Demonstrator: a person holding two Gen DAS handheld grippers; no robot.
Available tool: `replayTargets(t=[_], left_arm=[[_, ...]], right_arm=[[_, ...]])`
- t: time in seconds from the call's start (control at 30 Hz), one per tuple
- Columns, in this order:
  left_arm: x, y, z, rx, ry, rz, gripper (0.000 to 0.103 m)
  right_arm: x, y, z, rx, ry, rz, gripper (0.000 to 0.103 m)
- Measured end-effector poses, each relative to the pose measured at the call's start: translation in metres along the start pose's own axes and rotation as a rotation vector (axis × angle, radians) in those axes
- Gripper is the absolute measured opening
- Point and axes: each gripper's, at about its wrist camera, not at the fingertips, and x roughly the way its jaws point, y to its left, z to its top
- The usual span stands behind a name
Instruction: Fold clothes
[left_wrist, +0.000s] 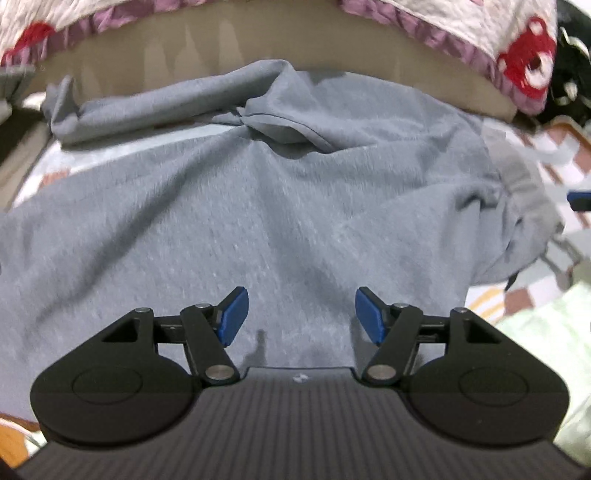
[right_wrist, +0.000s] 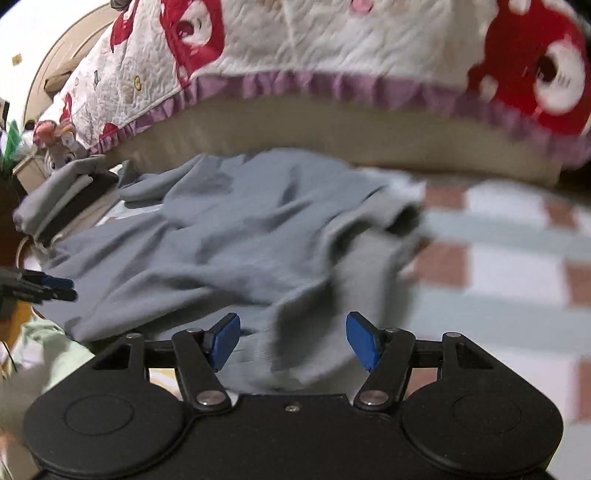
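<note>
Fingers (left_wrist: 233, 317) of both grippers spread wide, gripping nothing, poised above rumpled grey garment (left_wrist: 258, 206); best pinched at hem corners, pulled taut before folding.

Home bedroom: quilted bedspread (right_wrist: 332, 48) w/ purple frill, checked sheet (right_wrist: 498, 258).

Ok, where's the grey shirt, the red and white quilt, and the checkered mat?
grey shirt (left_wrist: 258, 221): left wrist view, middle of its body.
red and white quilt (right_wrist: 332, 40): right wrist view, white quilted top.
checkered mat (right_wrist: 498, 258): right wrist view, bare squares.
</note>
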Motion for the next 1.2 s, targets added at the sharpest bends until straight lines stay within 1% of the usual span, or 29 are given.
replayTargets(t=[0.03, 0.1, 0.13, 0.23, 0.33, 0.43, 0.47, 0.5, 0.53, 0.6, 0.63, 0.67, 0.73, 0.8, 0.83, 0.9, 0.93, 1.03, 1.1, 1.17, 1.2], left_arm=[[0.0, -0.003, -0.003, 0.012, 0.002, 0.001, 0.064], [-0.002, -0.009, -0.007, 0.028, 0.002, -0.007, 0.065], [-0.002, -0.011, -0.009, 0.028, -0.002, -0.021, 0.065], [0.002, -0.016, -0.018, 0.011, -0.004, -0.07, 0.066], [0.014, -0.017, -0.023, -0.006, 0.013, -0.079, 0.066], [0.021, -0.021, -0.025, 0.01, 0.033, -0.079, 0.066], [0.022, -0.022, -0.025, 0.02, 0.036, -0.076, 0.066], [0.021, -0.022, -0.024, 0.03, 0.027, -0.054, 0.066], [0.02, -0.021, -0.024, 0.039, 0.018, -0.032, 0.066], [0.017, -0.017, -0.021, 0.042, 0.002, 0.015, 0.066], [0.015, -0.013, -0.019, 0.034, -0.005, 0.039, 0.066], [0.01, -0.006, -0.017, -0.003, -0.011, 0.048, 0.066], [-0.004, 0.01, -0.016, -0.102, -0.016, 0.042, 0.066], [-0.014, 0.026, -0.019, -0.191, -0.009, 0.057, 0.066], [-0.018, 0.034, -0.022, -0.234, 0.0, 0.071, 0.067], [-0.021, 0.055, -0.032, -0.317, 0.036, 0.13, 0.066], [-0.023, 0.065, -0.036, -0.358, 0.054, 0.159, 0.066], [-0.034, 0.109, -0.052, -0.561, 0.101, 0.275, 0.066], [-0.053, 0.138, -0.064, -0.694, 0.073, 0.353, 0.066], [-0.072, 0.167, -0.076, -0.827, 0.045, 0.431, 0.066], [-0.08, 0.177, -0.082, -0.868, 0.035, 0.455, 0.066]], right_arm=[[0.007, 0.011, -0.007, 0.007, -0.009, -0.008, 0.069], [0.014, 0.027, -0.014, -0.007, -0.032, -0.061, 0.069], [0.017, 0.032, -0.017, -0.021, -0.038, -0.093, 0.069], [0.028, 0.037, -0.018, -0.05, -0.05, -0.124, 0.069], [0.053, 0.024, -0.016, 0.0, -0.002, -0.119, 0.069], [0.08, 0.01, -0.013, 0.058, 0.045, -0.113, 0.069], [0.087, 0.007, -0.013, 0.084, 0.047, -0.106, 0.063], [0.078, 0.007, -0.009, 0.144, 0.017, -0.1, 0.01], [0.07, 0.007, -0.005, 0.204, -0.012, -0.094, 0.007], [0.05, 0.006, 0.002, 0.324, -0.077, -0.079, 0.007], [0.017, 0.009, 0.013, 0.365, -0.169, -0.052, 0.007], [-0.011, 0.016, 0.019, 0.347, -0.234, -0.071, 0.007], [-0.069, 0.024, 0.029, 0.272, -0.315, -0.199, 0.006], [-0.092, 0.019, 0.021, 0.209, -0.279, -0.282, 0.005], [-0.091, 0.014, 0.011, 0.199, -0.232, -0.315, 0.005], [-0.075, -0.003, -0.012, 0.205, -0.111, -0.354, 0.005], [-0.063, -0.012, -0.026, 0.232, -0.068, -0.357, 0.005], [-0.028, -0.035, -0.058, 0.355, 0.017, -0.356, 0.005], [-0.019, -0.039, -0.065, 0.413, 0.005, -0.356, 0.006], [-0.016, -0.039, -0.064, 0.414, 0.006, -0.359, 0.006], [-0.015, -0.039, -0.063, 0.408, 0.009, -0.361, 0.007]])
